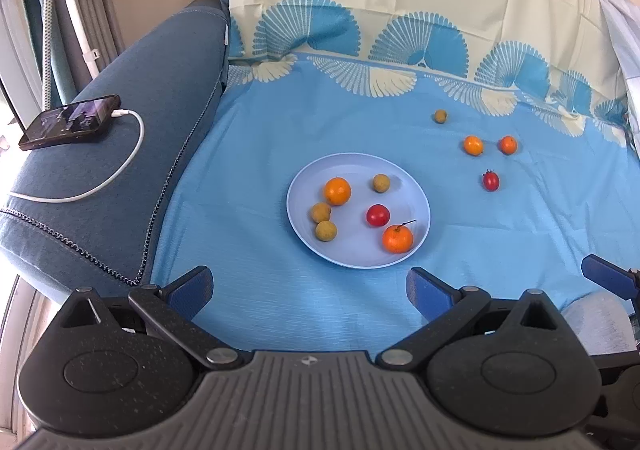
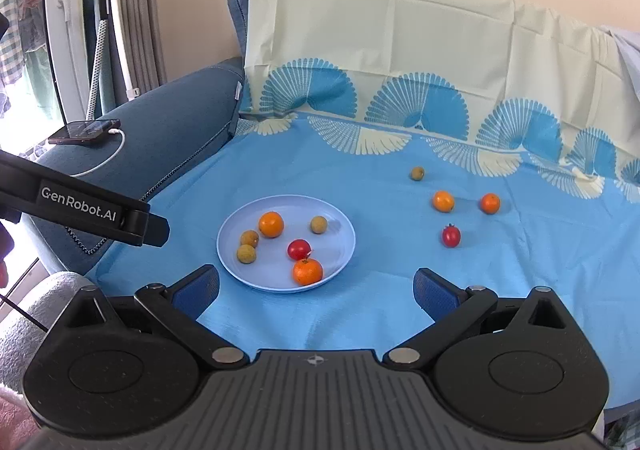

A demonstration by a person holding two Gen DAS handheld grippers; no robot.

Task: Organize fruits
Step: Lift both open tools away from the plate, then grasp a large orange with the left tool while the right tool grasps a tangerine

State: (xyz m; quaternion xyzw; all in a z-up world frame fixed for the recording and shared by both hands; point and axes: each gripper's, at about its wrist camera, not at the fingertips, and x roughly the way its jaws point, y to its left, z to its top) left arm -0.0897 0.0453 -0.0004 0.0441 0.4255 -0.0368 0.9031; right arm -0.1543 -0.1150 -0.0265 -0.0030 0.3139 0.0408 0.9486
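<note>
Six fruits are already gathered on the plate; four loose fruits remain on the blue cloth; both grippers' fingers are spread wide, holding nothing

Plate smooth pale plastic; cloth woven, matt (faintly ribbed); armrest coarse blue fabric.

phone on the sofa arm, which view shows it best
The left wrist view: the phone is larger there, with its screen and white cable plain. The right wrist view shows it smaller, flatter and farther off.
</note>
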